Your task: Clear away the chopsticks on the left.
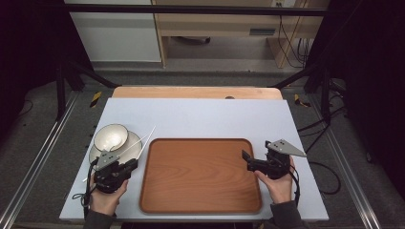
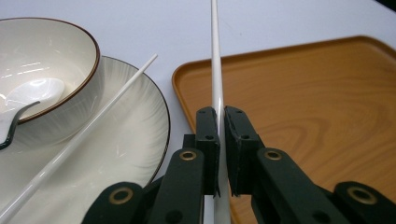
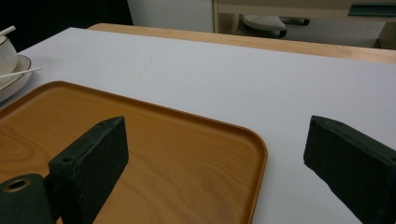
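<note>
I see a white chopstick between my left gripper's black jaws. At left, a second white chopstick crosses a white, faintly streaked plate with a dark rim. The white bowl is brown-rimmed; the tray shows orange-brown wood grain.

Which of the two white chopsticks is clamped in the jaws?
The chopstick nearer the tray; the left gripper pinches it, while the other chopstick lies across the plate.

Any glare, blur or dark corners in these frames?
High view: dark at both sides, table evenly lit. Left gripper view: sharp, glare spots inside the bowl and on the clamped chopstick. Right gripper view: the near jaws look soft, tray sharp.
</note>
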`<state>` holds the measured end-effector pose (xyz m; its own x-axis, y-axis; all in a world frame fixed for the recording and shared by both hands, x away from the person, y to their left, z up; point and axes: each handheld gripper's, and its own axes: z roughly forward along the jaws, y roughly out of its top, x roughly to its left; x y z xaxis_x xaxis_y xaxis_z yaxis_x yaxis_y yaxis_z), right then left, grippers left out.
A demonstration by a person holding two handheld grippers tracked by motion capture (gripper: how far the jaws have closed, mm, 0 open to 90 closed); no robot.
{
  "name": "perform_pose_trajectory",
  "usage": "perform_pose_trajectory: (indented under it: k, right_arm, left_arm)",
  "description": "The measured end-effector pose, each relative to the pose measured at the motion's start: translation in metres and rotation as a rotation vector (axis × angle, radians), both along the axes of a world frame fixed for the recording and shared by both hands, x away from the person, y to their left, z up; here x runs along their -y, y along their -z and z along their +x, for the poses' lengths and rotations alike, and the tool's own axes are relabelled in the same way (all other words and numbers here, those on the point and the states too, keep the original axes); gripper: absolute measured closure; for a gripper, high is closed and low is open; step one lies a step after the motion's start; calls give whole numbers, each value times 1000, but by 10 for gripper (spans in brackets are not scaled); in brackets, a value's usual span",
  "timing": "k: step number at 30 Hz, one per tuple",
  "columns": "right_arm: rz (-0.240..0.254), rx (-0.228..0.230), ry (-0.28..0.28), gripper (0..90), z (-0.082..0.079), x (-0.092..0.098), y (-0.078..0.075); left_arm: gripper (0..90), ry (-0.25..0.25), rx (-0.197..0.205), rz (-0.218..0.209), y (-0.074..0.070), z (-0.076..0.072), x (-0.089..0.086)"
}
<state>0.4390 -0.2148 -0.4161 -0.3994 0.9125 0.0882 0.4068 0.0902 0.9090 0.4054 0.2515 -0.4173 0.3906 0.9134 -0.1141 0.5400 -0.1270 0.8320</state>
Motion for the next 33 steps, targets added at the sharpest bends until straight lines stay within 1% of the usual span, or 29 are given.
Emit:
perform_pose_trajectory:
  k: [1, 2, 3, 5, 6, 9, 11, 14, 15, 17, 20, 22, 26, 28, 30, 31, 33]
  right_arm:
    - [-1, 0, 1, 67, 0, 0, 0]
    - [-1, 0, 1, 67, 0, 0, 0]
    - [-1, 1, 2, 67, 0, 0, 0]
    - [0, 0, 0, 67, 0, 0, 0]
    - [4, 0, -4, 67, 0, -1, 0]
    - [10, 0, -6, 68, 0, 0, -1]
    - [13, 1, -7, 68, -1, 0, -1]
    - [14, 3, -9, 67, -1, 0, -1]
    - [14, 0, -9, 68, -1, 0, -1]
    - [12, -1, -10, 68, 0, -1, 0]
    - [10, -1, -13, 68, 0, -1, 0]
    - [11, -3, -13, 68, 0, -2, 1]
    - [12, -6, -19, 67, 0, -3, 1]
    - [10, -5, -19, 68, 0, -3, 1]
    - [10, -5, -18, 68, 0, -3, 1]
    - [11, -7, -18, 68, 0, -4, 1]
    - [9, -7, -20, 68, 0, -4, 1]
  left_arm:
    - [845, -22, 7, -18, -2, -1, 3]
    - [845, -22, 7, -18, -2, -1, 3]
    - [845, -34, 13, -32, -3, -1, 5]
    - [845, -47, 21, -22, -5, -2, 10]
    - [845, -47, 18, -46, -6, -3, 14]
    - [845, -57, 25, -36, -7, -4, 19]
    - [845, -63, 25, -54, -8, -5, 21]
    - [845, -84, 40, -77, -10, -8, 25]
    - [845, -102, 59, -84, -9, -10, 29]
    - [845, -109, 61, -87, -8, -11, 31]
    - [845, -123, 58, -110, -3, -13, 35]
    - [845, -135, 51, -136, 2, -14, 38]
    - [845, -164, 49, -160, 12, -17, 43]
    - [845, -177, 49, -169, 17, -19, 45]
    - [845, -186, 50, -168, 21, -20, 47]
    - [845, -200, 43, -168, 26, -21, 49]
    - [845, -209, 42, -170, 28, -21, 49]
